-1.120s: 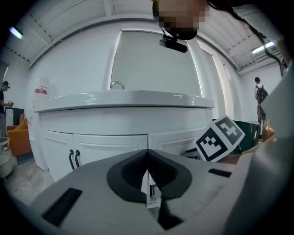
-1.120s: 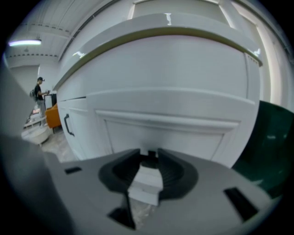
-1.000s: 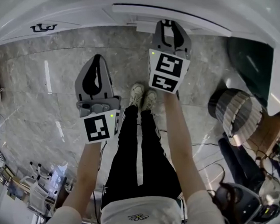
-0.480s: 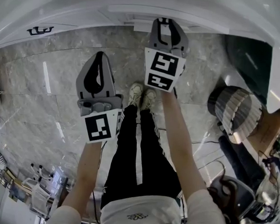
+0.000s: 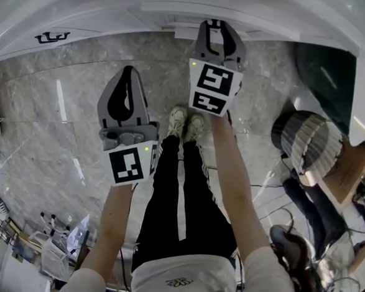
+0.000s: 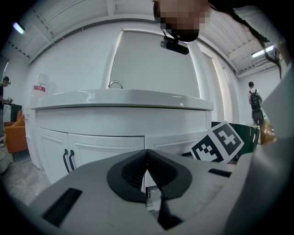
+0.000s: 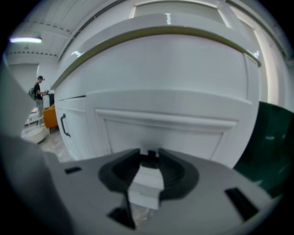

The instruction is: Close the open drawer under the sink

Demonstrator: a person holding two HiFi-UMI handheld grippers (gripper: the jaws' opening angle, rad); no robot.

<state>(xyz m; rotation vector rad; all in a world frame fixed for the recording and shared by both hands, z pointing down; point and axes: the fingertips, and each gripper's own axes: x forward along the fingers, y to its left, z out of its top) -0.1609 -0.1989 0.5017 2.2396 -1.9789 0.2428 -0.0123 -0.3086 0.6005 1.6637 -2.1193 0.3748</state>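
White paint covers the cabinet [image 6: 115, 124] under the sink, with two dark door handles [image 6: 68, 160] on its left door. In front of that door, well off the cabinet, the left gripper [image 6: 147, 153] hangs over the floor with its jaws together and nothing between them. It has no part in this step and is best kept out of the drawer's path. The person's shoes [image 5: 187, 125] stand just in front of the cabinet's middle. Right of centre, the right gripper [image 7: 149, 156] is up against the cabinet and clamped on a white block that seems to be the drawer's pull [image 7: 146, 181]. The drawer [image 7: 183, 131] is the framed panel right under the countertop. I cannot tell how far it stands out from the cabinet, though it looks nearly home. To finish well, push straight in along the drawer's run, square to the cabinet face, so the front does not skew or bind. Ease off over the last stretch so it seats without a slam, and let go of the pull only once the front sits flush.
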